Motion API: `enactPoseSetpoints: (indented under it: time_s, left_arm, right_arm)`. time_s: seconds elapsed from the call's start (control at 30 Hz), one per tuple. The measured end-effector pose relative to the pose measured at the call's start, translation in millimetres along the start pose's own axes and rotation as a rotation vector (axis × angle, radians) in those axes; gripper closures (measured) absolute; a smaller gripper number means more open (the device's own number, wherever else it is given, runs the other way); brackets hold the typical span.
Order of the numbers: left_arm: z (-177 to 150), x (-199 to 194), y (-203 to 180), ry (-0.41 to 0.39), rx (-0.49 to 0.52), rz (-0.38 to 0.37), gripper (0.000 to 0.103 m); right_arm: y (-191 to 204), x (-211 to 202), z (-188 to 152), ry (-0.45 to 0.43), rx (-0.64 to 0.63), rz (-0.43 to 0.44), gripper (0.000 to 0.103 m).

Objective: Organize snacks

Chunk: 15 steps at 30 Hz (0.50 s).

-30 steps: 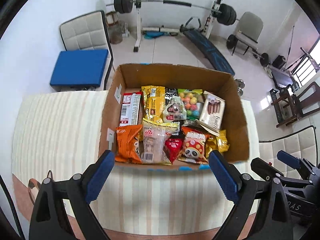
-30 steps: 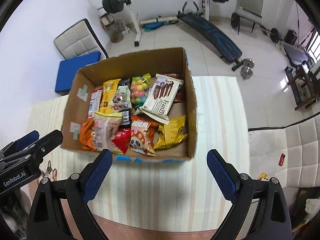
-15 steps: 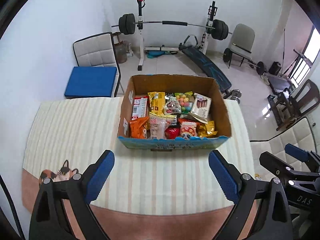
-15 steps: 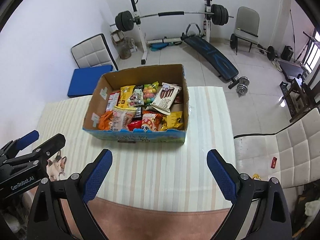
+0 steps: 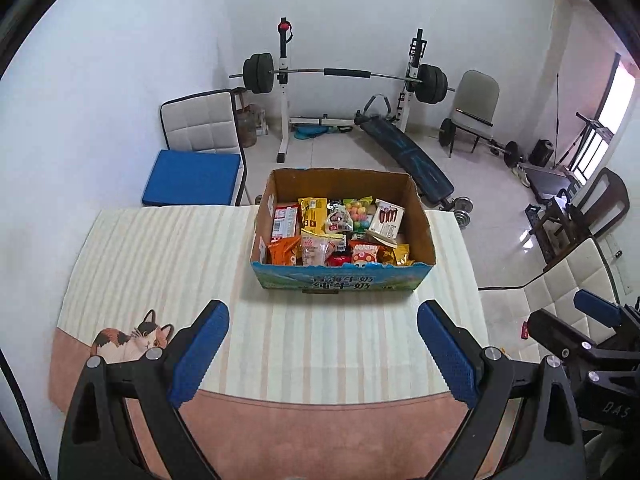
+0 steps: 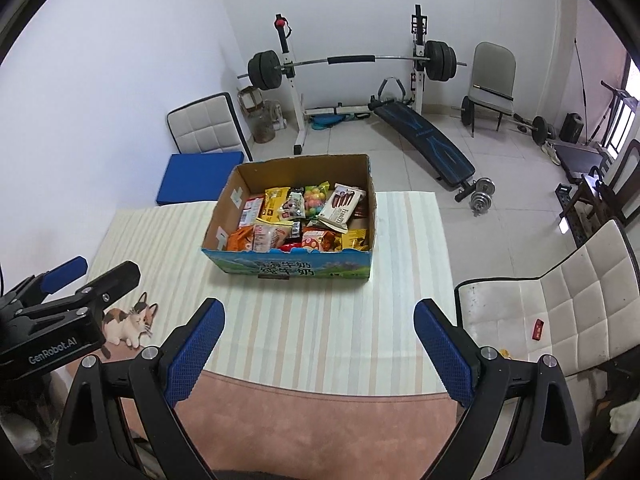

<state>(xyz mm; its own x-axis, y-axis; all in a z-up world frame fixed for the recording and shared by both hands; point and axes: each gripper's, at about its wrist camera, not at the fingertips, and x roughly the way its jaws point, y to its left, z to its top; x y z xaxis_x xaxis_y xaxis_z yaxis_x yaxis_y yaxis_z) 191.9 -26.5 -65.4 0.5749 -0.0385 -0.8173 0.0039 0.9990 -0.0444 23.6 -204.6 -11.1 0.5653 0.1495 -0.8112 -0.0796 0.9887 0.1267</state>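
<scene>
An open cardboard box (image 5: 338, 283) with a blue printed front stands on the far half of the striped table; it also shows in the right wrist view (image 6: 288, 268). It holds several snack packs: an orange bag (image 5: 283, 250), a white Franzzi wafer box (image 5: 387, 219), a bag of coloured balls (image 5: 357, 211) and a mushroom-print pack (image 5: 363, 254). My left gripper (image 5: 322, 354) is open and empty, well short of the box near the table's front edge. My right gripper (image 6: 318, 350) is open and empty, beside it to the right.
The tablecloth (image 5: 168, 264) is cream-striped with a pink border and a cat print (image 5: 134, 338). A white chair (image 6: 560, 308) stands at the table's right. A blue cushioned chair (image 5: 196, 160) and a barbell rack (image 5: 344, 76) stand beyond the table.
Both grippers have pulled back and up from just over the box to the table's front edge. The box looks smaller and its front face shows. Both stay open and empty.
</scene>
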Motion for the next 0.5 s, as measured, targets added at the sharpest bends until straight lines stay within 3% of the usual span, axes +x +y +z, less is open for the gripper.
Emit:
enactPoseSetpoints:
  time_s: [0.5]
  left_arm:
    - [-18, -33, 6, -0.033, -0.041, -0.017, 0.003]
  right_arm:
    - [4, -41, -23, -0.028, -0.005, -0.035, 0.002]
